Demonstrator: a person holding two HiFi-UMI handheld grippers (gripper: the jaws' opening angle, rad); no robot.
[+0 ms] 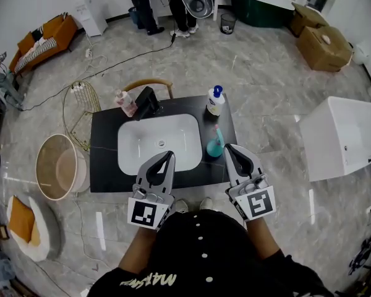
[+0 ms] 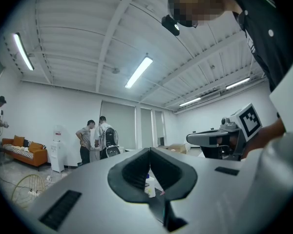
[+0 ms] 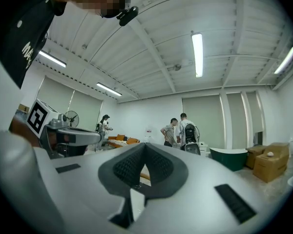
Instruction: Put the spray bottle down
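Observation:
The teal spray bottle (image 1: 215, 145) stands upright on the black counter (image 1: 104, 159), at the right edge of the white basin (image 1: 136, 142). Neither gripper holds it. My right gripper (image 1: 229, 148) hangs just right of the bottle in the head view, jaws shut and empty. My left gripper (image 1: 169, 156) hovers over the basin's front rim, also shut and empty. In the left gripper view the closed jaws (image 2: 149, 152) point level across the room. The right gripper view shows its own shut jaws (image 3: 145, 147) the same way.
A white pump bottle with a blue cap (image 1: 215, 100), a black faucet (image 1: 147, 102) and a pink bottle (image 1: 126, 103) stand at the counter's back. A wire basket (image 1: 80, 107) and round tub (image 1: 59, 166) are left, a white cabinet (image 1: 343, 135) right. People stand far back.

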